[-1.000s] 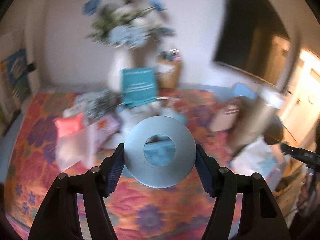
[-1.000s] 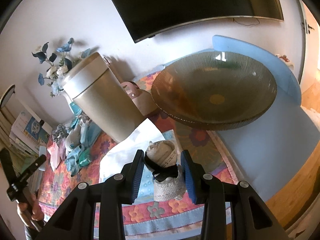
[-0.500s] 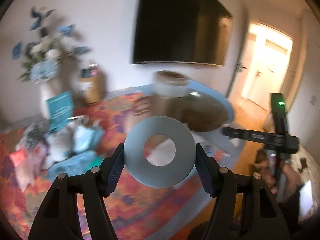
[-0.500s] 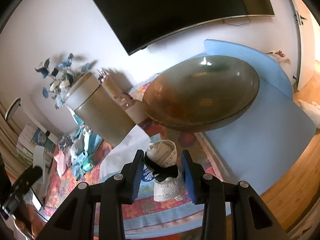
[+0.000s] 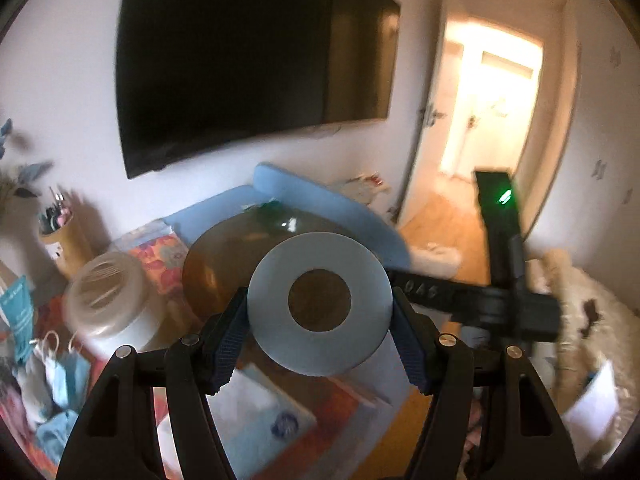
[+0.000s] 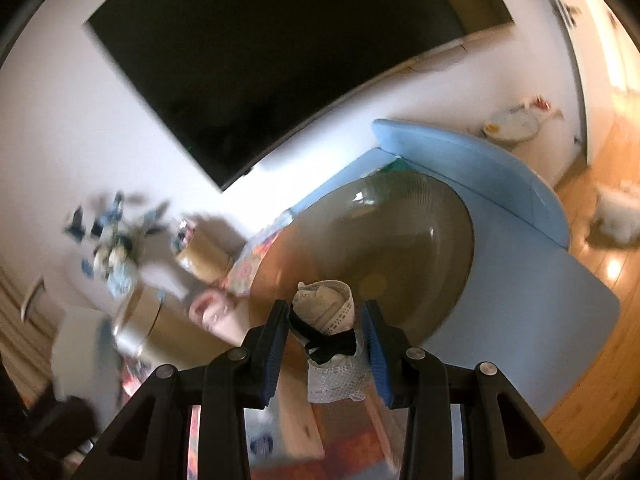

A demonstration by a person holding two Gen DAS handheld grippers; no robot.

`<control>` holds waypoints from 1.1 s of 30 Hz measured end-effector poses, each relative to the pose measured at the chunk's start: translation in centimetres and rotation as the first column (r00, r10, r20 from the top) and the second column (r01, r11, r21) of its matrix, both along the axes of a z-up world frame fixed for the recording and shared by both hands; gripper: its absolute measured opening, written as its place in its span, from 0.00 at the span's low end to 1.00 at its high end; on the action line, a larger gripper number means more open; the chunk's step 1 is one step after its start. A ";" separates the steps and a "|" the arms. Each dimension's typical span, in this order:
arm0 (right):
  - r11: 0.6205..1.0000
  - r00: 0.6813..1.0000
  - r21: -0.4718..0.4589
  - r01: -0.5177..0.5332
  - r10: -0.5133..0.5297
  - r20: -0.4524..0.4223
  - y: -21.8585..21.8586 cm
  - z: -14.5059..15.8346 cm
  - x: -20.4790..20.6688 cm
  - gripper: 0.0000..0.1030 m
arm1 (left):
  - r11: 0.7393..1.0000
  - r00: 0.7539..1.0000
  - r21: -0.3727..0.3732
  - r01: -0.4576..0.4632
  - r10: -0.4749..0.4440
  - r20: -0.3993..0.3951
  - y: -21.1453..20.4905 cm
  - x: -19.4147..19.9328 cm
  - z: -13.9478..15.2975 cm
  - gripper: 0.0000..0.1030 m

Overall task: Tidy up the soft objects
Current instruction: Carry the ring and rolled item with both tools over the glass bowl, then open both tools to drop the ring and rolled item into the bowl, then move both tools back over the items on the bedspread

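Observation:
My left gripper [image 5: 319, 322] is shut on a grey-blue ring-shaped roll [image 5: 320, 356], held in the air in front of a large brown glass bowl [image 5: 208, 268]. My right gripper [image 6: 325, 340] is shut on a white lace roll [image 6: 330, 312] tied with a black band, held at the near rim of the same bowl [image 6: 400, 240]. The right gripper's body [image 5: 500, 304] shows in the left wrist view, to the right. A pile of soft blue and white items [image 5: 56, 376] lies at the left.
The bowl sits on a floral cloth over a blue table [image 6: 520, 280]. A beige bin [image 6: 160, 328], a frosted jar [image 5: 108, 300], a pen holder [image 5: 60, 236] and a flower vase [image 6: 116, 256] stand left. A black TV [image 5: 248, 60] hangs on the wall. An open doorway [image 5: 488, 108] is right.
Both grippers have swung right and toward the bowl, each keeping its hold. The left view has turned from the soft pile to the bowl and doorway.

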State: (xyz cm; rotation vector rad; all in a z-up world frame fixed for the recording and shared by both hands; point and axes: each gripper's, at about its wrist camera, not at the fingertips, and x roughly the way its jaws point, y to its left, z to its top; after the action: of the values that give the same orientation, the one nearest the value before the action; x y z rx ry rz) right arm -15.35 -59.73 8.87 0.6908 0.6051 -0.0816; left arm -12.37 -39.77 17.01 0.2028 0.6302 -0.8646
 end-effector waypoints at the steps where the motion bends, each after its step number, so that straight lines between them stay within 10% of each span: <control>1: 1.000 1.000 0.014 0.014 -0.014 -0.009 -0.6 -0.3 0.6 0.35 | 1.000 1.000 0.022 -0.006 0.006 -0.007 -1.0 0.5 -0.7 0.63; 5: 0.996 0.998 0.074 0.039 -0.035 -0.052 -2.7 -1.6 3.1 0.40 | 0.996 0.998 0.077 -0.043 0.045 -0.032 -4.1 3.2 -3.5 0.65; 7: 0.991 0.996 0.121 0.057 -0.048 -0.077 -3.7 -2.5 3.7 0.63 | 0.994 0.997 0.094 -0.060 0.064 -0.041 -4.8 4.1 -4.4 0.68; 11: 0.989 0.997 0.140 0.055 -0.046 -0.066 -5.3 -2.8 3.1 0.63 | 0.996 0.999 0.080 -0.038 0.040 -0.021 -5.2 4.7 -4.4 0.87; 17: 0.990 0.998 0.131 0.058 -0.053 -0.042 -5.6 -2.2 0.3 0.63 | 0.999 0.996 -0.019 0.031 -0.033 -0.078 -3.3 3.2 -3.0 0.87; 25: 0.995 0.998 0.070 -0.066 0.066 0.013 0.0 -1.2 -2.8 0.63 | 0.996 0.999 -0.086 0.021 -0.023 -0.030 6.1 -1.6 -0.8 0.88; 33: 0.927 0.928 -0.116 -0.357 0.366 0.067 12.3 1.8 -2.9 0.63 | 0.943 0.945 -0.086 -0.320 0.324 0.038 22.1 -1.1 1.1 0.87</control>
State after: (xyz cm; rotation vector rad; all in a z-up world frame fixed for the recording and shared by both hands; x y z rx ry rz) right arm -18.27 -47.44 10.70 0.4714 0.6307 0.2600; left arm -13.51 -17.68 18.07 0.0476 0.5606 -0.5639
